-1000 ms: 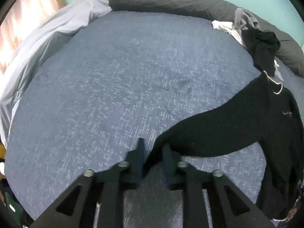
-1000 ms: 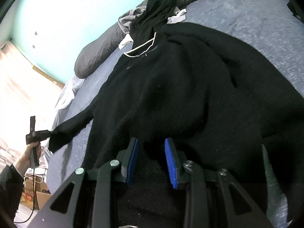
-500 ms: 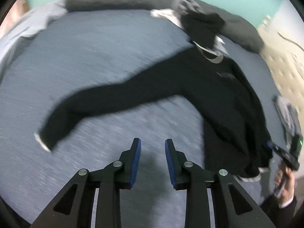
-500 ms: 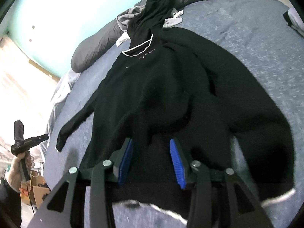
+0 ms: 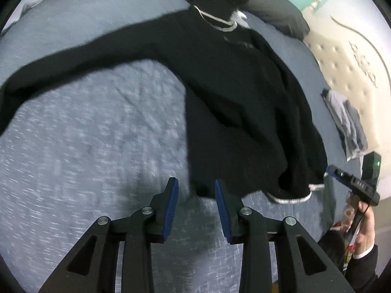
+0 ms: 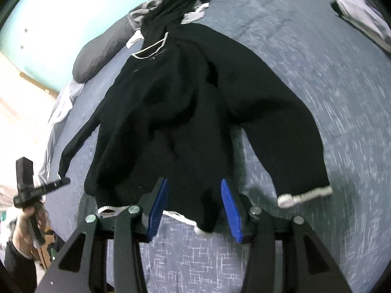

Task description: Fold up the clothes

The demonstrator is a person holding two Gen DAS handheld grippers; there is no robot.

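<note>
Sweater point(image 5: 232, 92), black with white trim at neck and cuffs, lies spread on the bed point(image 5: 85, 146), collar toward the grey pillow point(image 5: 273, 7) and hem toward the near edge. In the left wrist view one sleeve extends flat to the left across the blue-grey cover; in the right wrist view the other sleeve point(image 6: 281, 122) runs down the right side and ends in a white cuff point(image 6: 303, 195) on the cover. Left gripper point(image 5: 196, 205) is spread and holds nothing, with the sweater's lower left corner just beyond its blue pads. Right gripper point(image 6: 194, 205) is also spread and empty, with the hem showing between its pads; contact cannot be determined. More dark and light clothes point(image 6: 171, 2) lie piled by the pillow, and a folded stack point(image 5: 347, 122) sits at the bed's right edge.
</note>
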